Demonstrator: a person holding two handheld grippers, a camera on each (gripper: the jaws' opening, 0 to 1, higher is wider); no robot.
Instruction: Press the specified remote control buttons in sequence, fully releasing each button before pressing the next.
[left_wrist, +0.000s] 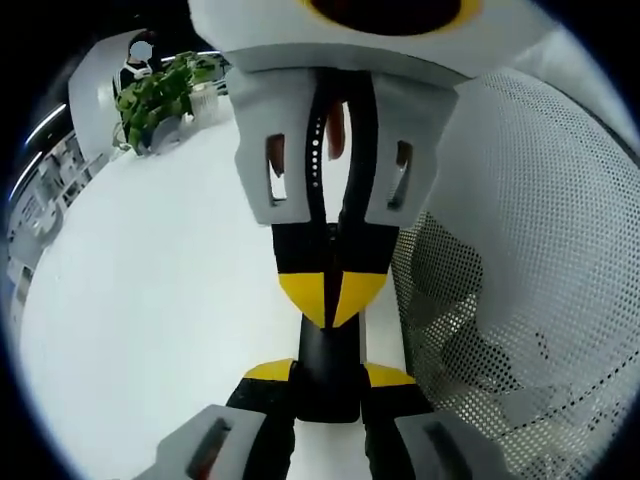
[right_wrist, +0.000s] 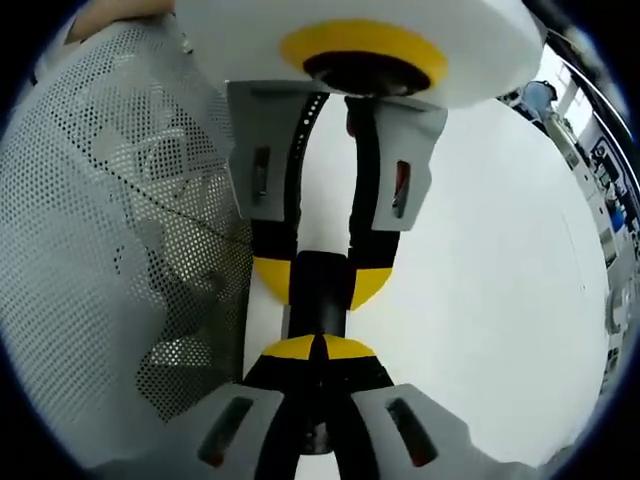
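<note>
Bimanual button-pressing on a white table (left_wrist: 150, 300), seen along each tool's jaws. The left gripper (left_wrist: 328, 378) is clenched on the remote control (left_wrist: 328, 352). Its two yellow-and-black tips stand apart with the narrow black body gripped between them, one tip on each long side. The right gripper (right_wrist: 320, 350) faces it head-on, jaws drawn fully together and grasping nothing, so that the two yellow tips form a single blunt point. In both views this point touches, or comes very close to touching, the part of the remote that projects beyond the left gripper's tips. Actual contact cannot be confirmed, because the tips hide the spot. The remote's buttons cannot be made out, the black face being dark and largely covered by the jaws. Judged from this arrangement, the work is in a pressing step: the remote is already secured and the pressing tool is placed on it. Nothing here shows how many buttons of the sequence are done, which one is under the point, or whether the requested final state has been reached, so the remainder is unknown. The remote lies well in from the table's edges, just beside the perforated white mesh basket (left_wrist: 530, 250). That basket stands to the right in the left gripper view and to the left in the right gripper view. Whether the remote rests on the table or is held just above it cannot be told. A green plant (left_wrist: 160, 95) stands near the table's far edge, well apart from the grippers.
</note>
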